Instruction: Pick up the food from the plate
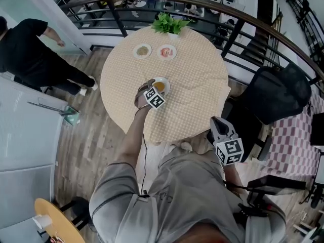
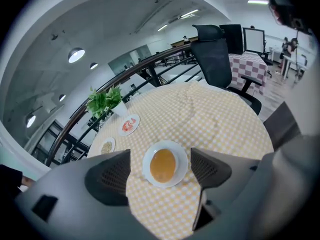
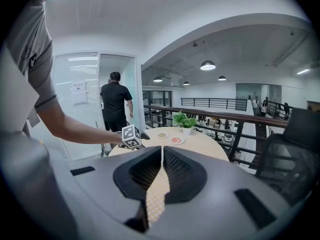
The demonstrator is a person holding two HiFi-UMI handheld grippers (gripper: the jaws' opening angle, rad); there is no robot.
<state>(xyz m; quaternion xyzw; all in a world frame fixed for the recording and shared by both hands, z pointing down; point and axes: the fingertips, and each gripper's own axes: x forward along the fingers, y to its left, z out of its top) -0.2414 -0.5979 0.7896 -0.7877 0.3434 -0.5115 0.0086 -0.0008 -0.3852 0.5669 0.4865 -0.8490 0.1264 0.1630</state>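
Left gripper [image 1: 151, 94], head view: reaches over the round checked worktop [image 1: 197, 80], right at the white plate [image 1: 165, 83] near the front edge. Its marker cube covers the fingertips, so contact with the plate can't be told. Orange-brown food [image 1: 159, 86] lies on that plate, partly hidden by the gripper. Right gripper [image 1: 223, 130] is held off the worktop beside the person's waist. Two small plates [image 1: 142, 50] and a potted plant [image 1: 169, 23] sit at the far side, and a person in black [image 1: 28, 52] stands at left, cut off by the frame.

Left gripper view: jaws spread wide and released, nothing grasped. The plate [image 2: 183, 158] shows between them with the food [image 2: 163, 165] centred on it, a smooth oval of unclear kind. Height above the plate is unclear.

Right gripper view: jaws clenched, tips meeting, nothing between them; only a sliver of worktop [image 3: 155, 189] shows through the slit. The food is hidden behind the left gripper [image 3: 135, 134].
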